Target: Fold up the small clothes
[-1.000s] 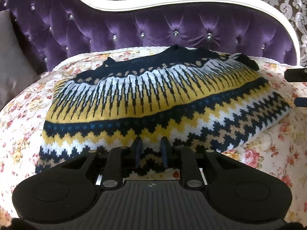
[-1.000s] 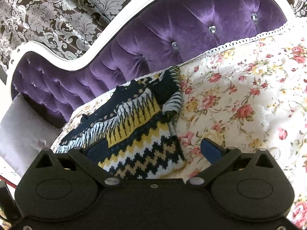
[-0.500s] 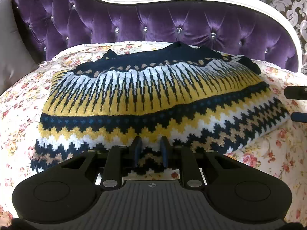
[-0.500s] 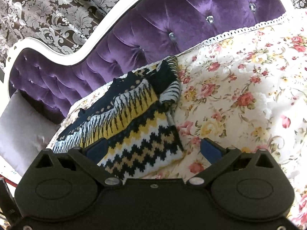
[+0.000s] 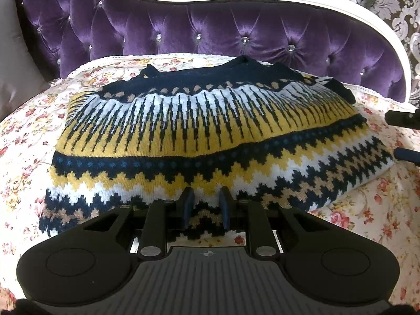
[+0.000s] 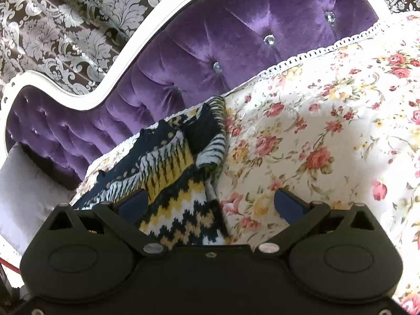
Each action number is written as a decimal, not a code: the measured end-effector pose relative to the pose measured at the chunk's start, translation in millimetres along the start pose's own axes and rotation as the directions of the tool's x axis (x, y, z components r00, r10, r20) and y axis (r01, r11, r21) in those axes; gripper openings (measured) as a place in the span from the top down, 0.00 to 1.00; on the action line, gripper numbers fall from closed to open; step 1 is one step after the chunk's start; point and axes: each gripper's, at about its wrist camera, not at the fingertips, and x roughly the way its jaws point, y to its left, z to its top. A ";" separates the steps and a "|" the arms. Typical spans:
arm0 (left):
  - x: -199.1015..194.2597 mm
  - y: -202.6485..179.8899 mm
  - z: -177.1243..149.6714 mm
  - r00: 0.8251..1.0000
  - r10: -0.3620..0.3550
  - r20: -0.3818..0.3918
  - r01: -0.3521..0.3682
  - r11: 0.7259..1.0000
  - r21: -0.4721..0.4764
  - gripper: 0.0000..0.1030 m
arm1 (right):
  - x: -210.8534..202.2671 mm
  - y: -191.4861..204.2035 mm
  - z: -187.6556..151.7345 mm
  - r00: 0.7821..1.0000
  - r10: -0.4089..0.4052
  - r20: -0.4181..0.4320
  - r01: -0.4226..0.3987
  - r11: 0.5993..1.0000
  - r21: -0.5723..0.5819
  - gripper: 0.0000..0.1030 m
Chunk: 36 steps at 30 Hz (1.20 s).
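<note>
Between the narrowed jaws of our left gripper (image 5: 204, 207) we pinch the near hem of the navy, yellow and white zigzag-knit sweater (image 5: 199, 134), which lies flat on the floral sofa cover (image 5: 23, 141). Our right gripper (image 6: 210, 204) hangs with jaws wide apart, empty, the sweater's corner just inside its left pad. We judge a fold is starting; next we need a second grip there. Ahead lies bare cover up to the purple tufted velvet backrest (image 5: 236, 31).

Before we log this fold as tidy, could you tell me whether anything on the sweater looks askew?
Yes: at the sweater's far right corner a sleeve end bunches up in a lump instead of lying flat on the floral cover.
</note>
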 end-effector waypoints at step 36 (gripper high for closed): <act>-0.4 14.6 2.3 0.996 -0.092 0.005 0.092 0.996 -0.020 0.80 | 83.0 12.4 31.3 0.939 0.334 -0.082 -0.339 0.939 -0.056 0.00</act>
